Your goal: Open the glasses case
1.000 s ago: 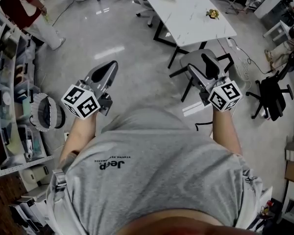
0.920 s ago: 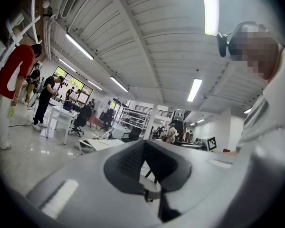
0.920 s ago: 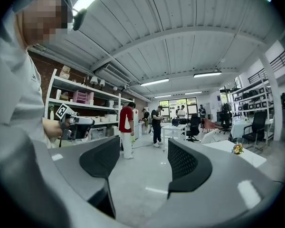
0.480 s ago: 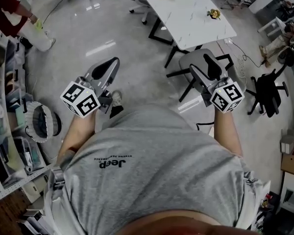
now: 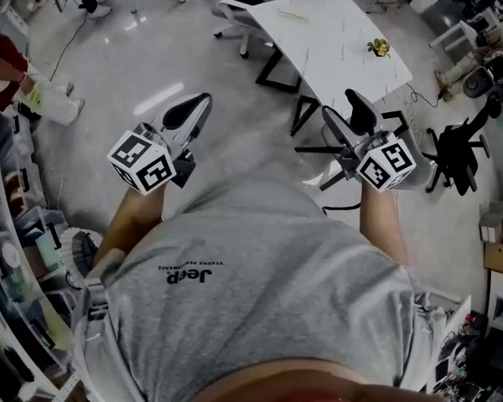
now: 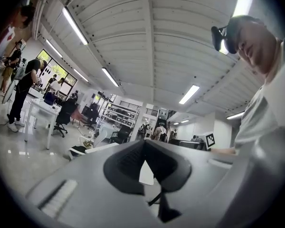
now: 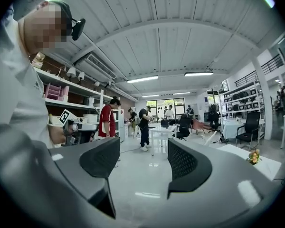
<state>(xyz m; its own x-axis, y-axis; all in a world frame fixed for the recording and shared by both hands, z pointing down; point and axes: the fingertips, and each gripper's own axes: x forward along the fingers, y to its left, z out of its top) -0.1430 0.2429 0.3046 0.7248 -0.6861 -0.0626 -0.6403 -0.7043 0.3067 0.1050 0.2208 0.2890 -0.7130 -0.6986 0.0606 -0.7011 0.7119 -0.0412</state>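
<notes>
Glossy grey floor and a white table lie below both grippers: left gripper jaws pressed together, right gripper jaws spread apart.

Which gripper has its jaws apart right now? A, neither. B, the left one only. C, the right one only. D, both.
C: in its own view the right gripper shows a wide gap between its jaws with nothing held, while the left gripper has its jaw tips meeting.
</notes>
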